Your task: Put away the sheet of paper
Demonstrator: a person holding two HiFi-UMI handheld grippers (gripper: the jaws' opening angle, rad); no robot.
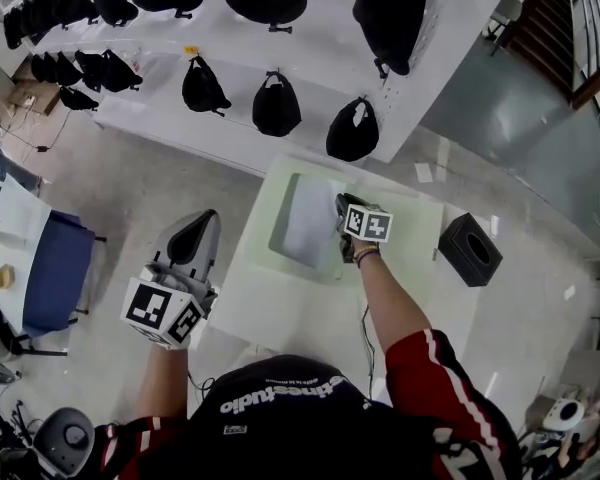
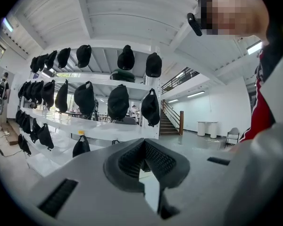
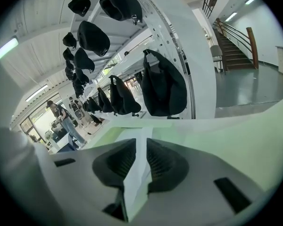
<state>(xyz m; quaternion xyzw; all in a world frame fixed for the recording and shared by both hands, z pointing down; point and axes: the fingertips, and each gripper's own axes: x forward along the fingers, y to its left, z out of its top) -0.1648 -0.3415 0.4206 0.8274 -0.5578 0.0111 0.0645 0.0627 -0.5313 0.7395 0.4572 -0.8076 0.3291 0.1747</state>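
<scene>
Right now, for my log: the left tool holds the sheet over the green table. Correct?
No, it is the right tool that holds the sheet over the green table; the right gripper view shows the sheet between its jaws.

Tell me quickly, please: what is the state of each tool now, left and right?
Left tool: closed, holding nothing.
Right tool: closed on the sheet of paper.
</scene>
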